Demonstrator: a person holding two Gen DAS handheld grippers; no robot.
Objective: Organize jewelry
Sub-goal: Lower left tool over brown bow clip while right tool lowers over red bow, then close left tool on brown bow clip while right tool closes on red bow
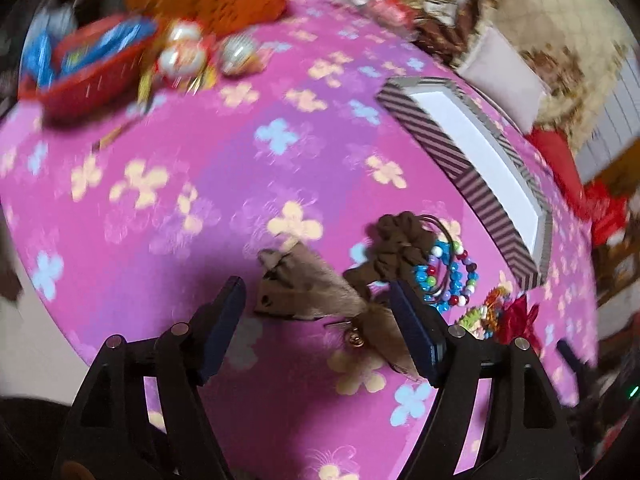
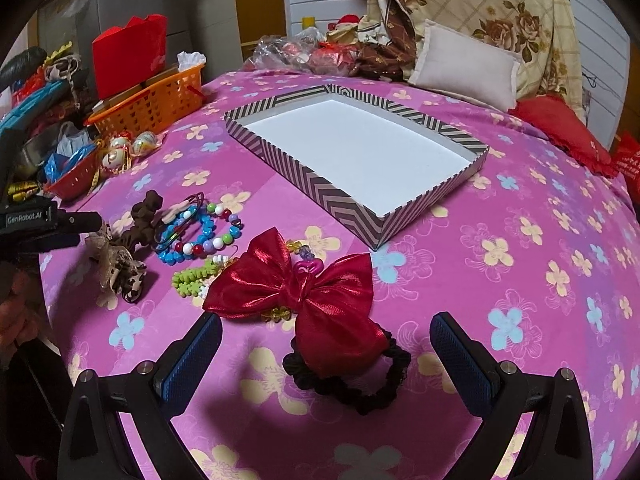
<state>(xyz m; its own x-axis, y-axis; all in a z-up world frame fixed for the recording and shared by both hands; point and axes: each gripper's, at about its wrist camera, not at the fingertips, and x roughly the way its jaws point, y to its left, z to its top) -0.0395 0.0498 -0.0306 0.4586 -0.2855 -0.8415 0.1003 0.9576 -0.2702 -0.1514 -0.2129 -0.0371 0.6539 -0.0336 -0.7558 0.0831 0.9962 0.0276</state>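
A striped tray [image 2: 344,200] with a white floor lies on the pink flowered cloth; it also shows in the left wrist view [image 1: 448,160]. My right gripper [image 2: 326,330] is open around a red satin bow on a black scrunchie [image 2: 320,296]. My left gripper [image 1: 318,292] is open over a beige fabric bow [image 1: 304,284]. A brown scrunchie [image 1: 400,240], beaded bracelets [image 1: 452,276] and a green bead piece [image 2: 196,278] lie beside them. The left gripper also shows at the left edge of the right wrist view [image 2: 76,226].
An orange basket [image 2: 152,100], a red basket [image 2: 74,180] and shiny ball ornaments [image 2: 128,148] stand at the cloth's far left. A small grey pillow [image 2: 464,68] and a red cushion [image 2: 560,128] lie behind the tray.
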